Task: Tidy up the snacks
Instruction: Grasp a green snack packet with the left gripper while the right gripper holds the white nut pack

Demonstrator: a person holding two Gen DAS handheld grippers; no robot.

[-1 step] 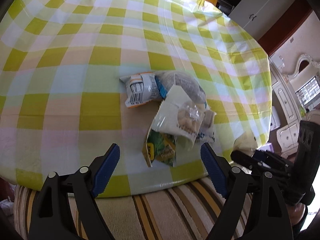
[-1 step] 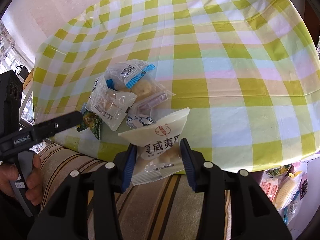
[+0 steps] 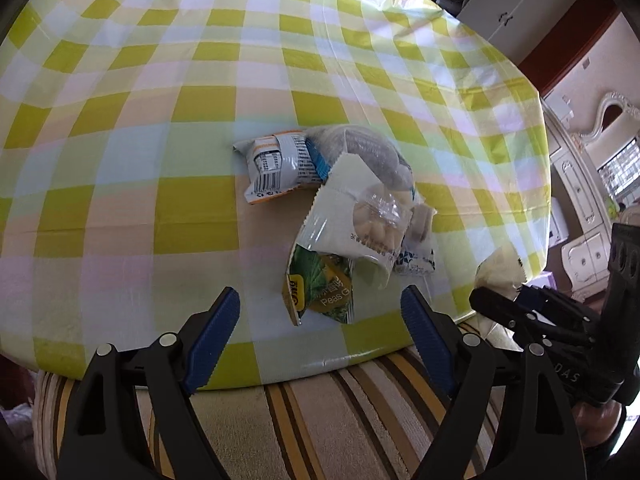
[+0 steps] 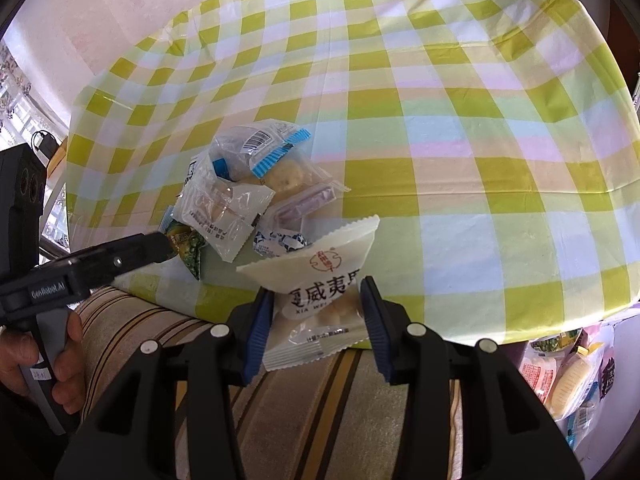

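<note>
While the left gripper (image 3: 320,320) is hovering with fingers spread over the tabletop's (image 3: 120,200) near edge, a snack pile (image 3: 344,216) is lying just beyond it. In the right wrist view, the right gripper (image 4: 316,316) is pinching a white snack packet (image 4: 320,300) above that near edge, beside the pile (image 4: 248,196).

Daylight is bright and soft, with a blown-out window (image 3: 618,168) at the right edge of the left view. The glossy cloth (image 3: 200,128) shows pale glare streaks, and shadows beneath the packets (image 3: 344,216) are faint. Fisheye distortion bulges the bench and darkens the corners; focus is sharp.
</note>
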